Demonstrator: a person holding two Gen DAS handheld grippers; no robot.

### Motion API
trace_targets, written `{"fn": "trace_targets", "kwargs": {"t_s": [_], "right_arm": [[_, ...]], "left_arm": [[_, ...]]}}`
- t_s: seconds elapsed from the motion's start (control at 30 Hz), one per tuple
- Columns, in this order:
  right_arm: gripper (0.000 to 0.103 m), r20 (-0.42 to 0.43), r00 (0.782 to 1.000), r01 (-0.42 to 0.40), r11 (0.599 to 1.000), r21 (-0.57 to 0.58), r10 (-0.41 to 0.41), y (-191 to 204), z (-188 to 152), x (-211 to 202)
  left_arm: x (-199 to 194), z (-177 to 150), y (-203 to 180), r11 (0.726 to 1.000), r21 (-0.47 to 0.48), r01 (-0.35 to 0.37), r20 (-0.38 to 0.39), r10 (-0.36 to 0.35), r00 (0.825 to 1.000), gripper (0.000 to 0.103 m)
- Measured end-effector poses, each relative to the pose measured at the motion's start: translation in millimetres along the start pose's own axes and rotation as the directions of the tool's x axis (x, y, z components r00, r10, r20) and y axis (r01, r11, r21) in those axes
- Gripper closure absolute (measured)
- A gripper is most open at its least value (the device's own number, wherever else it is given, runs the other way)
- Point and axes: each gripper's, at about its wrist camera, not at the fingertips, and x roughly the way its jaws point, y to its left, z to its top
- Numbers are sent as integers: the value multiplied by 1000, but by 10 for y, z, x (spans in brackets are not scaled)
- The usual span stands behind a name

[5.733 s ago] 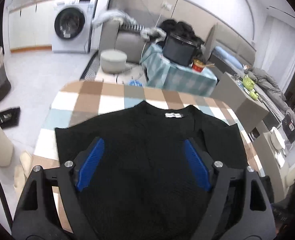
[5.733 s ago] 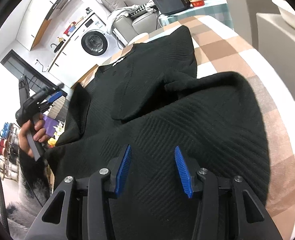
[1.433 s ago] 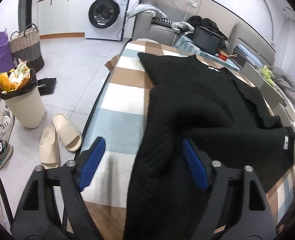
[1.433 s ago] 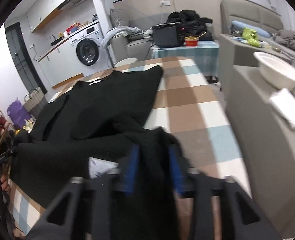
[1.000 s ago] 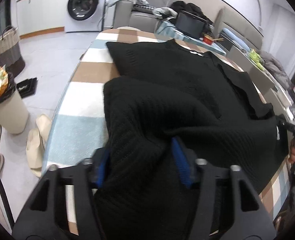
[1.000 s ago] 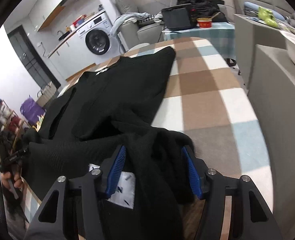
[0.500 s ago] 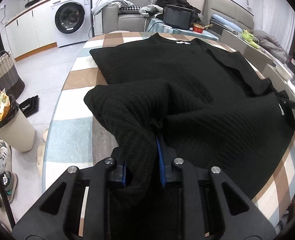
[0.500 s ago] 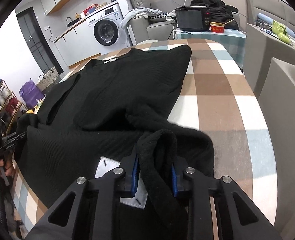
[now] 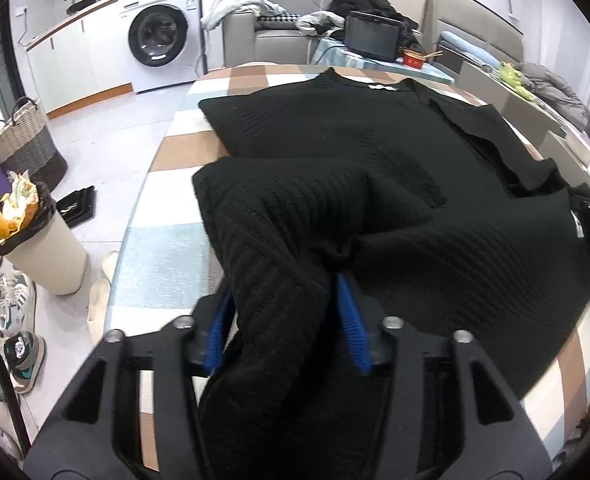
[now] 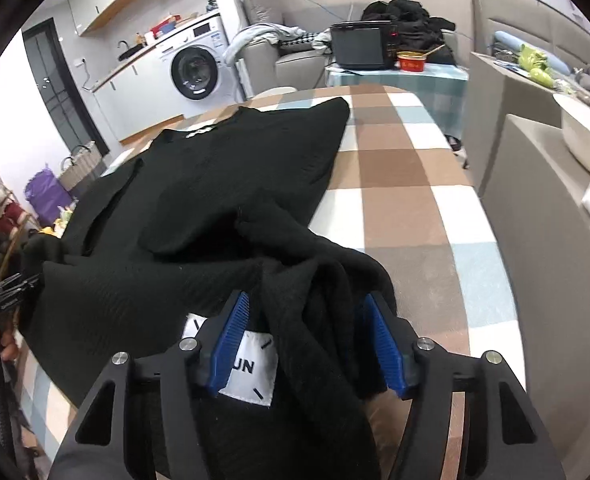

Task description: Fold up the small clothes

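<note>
A black knit sweater [image 9: 335, 152] lies spread on the checked tabletop [image 9: 163, 240], collar at the far end with a small white label at the neck. Its near hem is lifted and bunched toward both grippers.

Left gripper [image 9: 285, 312]: jaws opening. A thick fold of the sweater's near left corner passes between the blue pads [image 9: 351, 320]. The right pad shows clear of the fabric; the left pad is largely hidden behind the fold, so contact there cannot be confirmed. The grip reads as released.

Right gripper [image 10: 309, 336]: jaws opening, standing well apart. A bunched fold of the sweater's near right corner lies between them, with a gap at the left pad. A white tag [image 10: 251, 372] printed with dark letters shows on the fabric just beside the left pad.

Surroundings: a washing machine [image 9: 159, 36] stands at the far left; a bin [image 9: 43, 248] lined with a black bag and a woven basket [image 9: 27, 144] stand on the floor left of the tabletop.
</note>
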Motion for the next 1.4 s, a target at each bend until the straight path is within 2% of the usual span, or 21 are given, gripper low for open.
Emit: {"fn": "trace_targets", "kwargs": {"t_s": [0.17, 0.33, 0.4, 0.47, 0.63, 0.7, 0.8, 0.87, 0.9, 1.03, 1.2, 1.4], "right_arm": [[37, -21, 1000, 9, 1000, -15, -9, -43, 124, 179], [37, -29, 998, 56, 996, -77, -58, 6, 142, 98], [23, -18, 994, 102, 989, -110, -105, -5, 135, 57], [19, -22, 990, 138, 983, -117, -142, -47, 125, 80], [20, -40, 998, 40, 997, -59, -42, -130, 177, 211], [25, -36, 999, 9, 997, -72, -11, -97, 198, 255], [45, -44, 999, -33, 996, -84, 30, -33, 211, 270], [67, -52, 997, -62, 992, -114, 57, 37, 199, 247], [68, -57, 996, -70, 989, -131, 63, 77, 183, 236], [75, -57, 996, -74, 988, -135, 67, 131, 98, 192], [77, -59, 995, -84, 990, -115, 78, 162, -62, 118], [77, -60, 996, -78, 986, -150, 70, 248, -286, -8]], "left_arm": [[27, 33, 80, 999, -35, 23, -14, -23, 1000, 50], [2, 37, 125, 999, -41, 18, -16, -18, 1000, 47], [-1, 36, 148, 999, -51, 15, -16, -16, 1000, 45], [-5, 45, 172, 997, -72, 14, -7, -15, 1000, 44], [39, 65, 194, 997, -77, 9, -13, -10, 1000, 39], [65, 96, 198, 996, -85, 4, -19, -6, 1000, 38], [113, 143, 207, 995, -103, 7, -20, -9, 1000, 39], [134, 146, 198, 992, -106, 75, -15, -77, 997, 65], [144, 144, 186, 989, -109, 95, -17, -98, 995, 74], [112, 123, 65, 997, -49, 55, -9, -55, 998, 82], [40, 32, -58, 1000, -4, 23, -9, -23, 1000, 84], [-151, -136, -140, 999, 36, 8, -10, -8, 1000, 84]]}}
